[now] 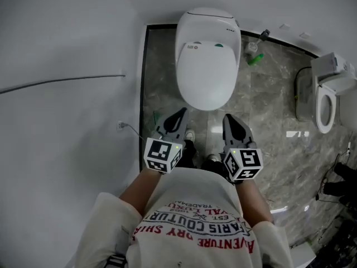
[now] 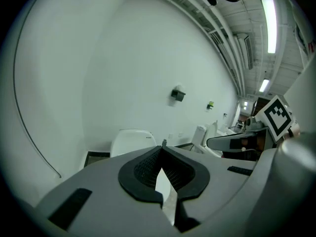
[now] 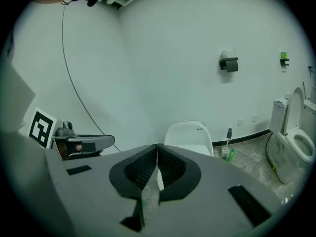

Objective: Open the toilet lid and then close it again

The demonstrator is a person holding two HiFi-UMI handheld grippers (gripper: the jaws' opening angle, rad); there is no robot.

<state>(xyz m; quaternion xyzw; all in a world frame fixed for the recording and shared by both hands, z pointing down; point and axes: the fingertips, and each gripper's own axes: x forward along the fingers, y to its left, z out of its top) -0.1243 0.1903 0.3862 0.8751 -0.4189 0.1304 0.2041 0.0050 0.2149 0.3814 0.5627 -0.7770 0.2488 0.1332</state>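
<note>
The toilet (image 1: pixel 207 21) stands against the white wall, on the grey stone floor (image 1: pixel 268 110). Its lid (image 1: pixel 206 74) is down and lies flat over the bowl. The long axis of the lid goes from the wall straight toward the person, and the rounded front end points at the person's feet.

The left tongs (image 1: pixel 181 112) and the right tongs (image 1: pixel 227 118) are side by side in front of the toilet, near its front edge but not touching it. Both point toward the toilet. In each gripper view the two jaws are pressed together at the tips, with nothing between them.

A second toilet (image 1: pixel 326 102) stands well apart at the right, with its lid up.
</note>
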